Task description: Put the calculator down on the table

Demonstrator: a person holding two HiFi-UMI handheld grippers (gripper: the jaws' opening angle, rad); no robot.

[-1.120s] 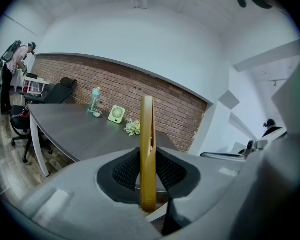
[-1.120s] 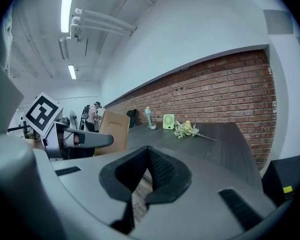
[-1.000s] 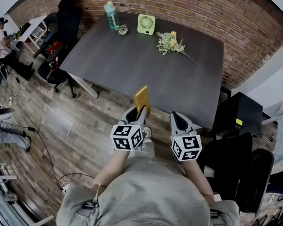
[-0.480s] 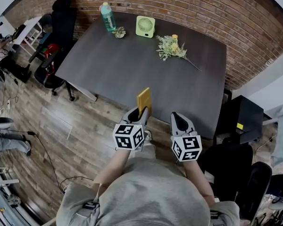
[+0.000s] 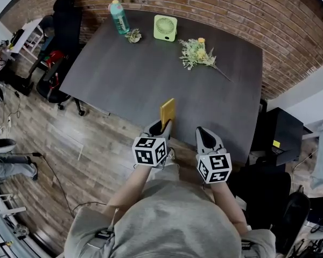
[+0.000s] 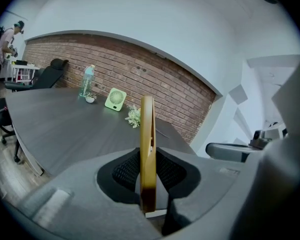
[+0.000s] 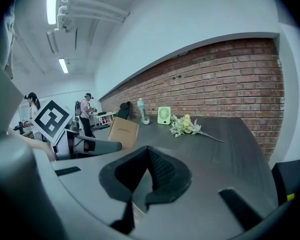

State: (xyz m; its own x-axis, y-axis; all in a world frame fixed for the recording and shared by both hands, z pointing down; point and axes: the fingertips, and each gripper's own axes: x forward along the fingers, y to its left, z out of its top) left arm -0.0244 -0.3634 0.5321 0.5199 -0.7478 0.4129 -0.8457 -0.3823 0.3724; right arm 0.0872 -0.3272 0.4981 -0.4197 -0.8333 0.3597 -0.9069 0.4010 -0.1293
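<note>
The calculator (image 5: 167, 112) is a flat yellow-tan slab held upright on its edge, just over the near edge of the dark table (image 5: 145, 74). My left gripper (image 5: 162, 126) is shut on its lower part. In the left gripper view the calculator (image 6: 147, 144) shows edge-on, pinched between the black pads of the left gripper (image 6: 148, 176). My right gripper (image 5: 204, 136) hovers beside it to the right, empty, its pads met. The right gripper view shows the calculator (image 7: 121, 132) to the left of the right gripper (image 7: 148, 159).
At the table's far side stand a teal bottle (image 5: 117, 16), a small pot (image 5: 133, 35), a green fan (image 5: 166, 27) and a flower sprig (image 5: 196, 52). Office chairs (image 5: 62, 26) stand at the left, a black cabinet (image 5: 282, 130) at the right. The brick wall lies behind.
Both grippers have moved forward toward the table and slightly down. The calculator, still gripped by the left one, now stands over the table's near edge.
</note>
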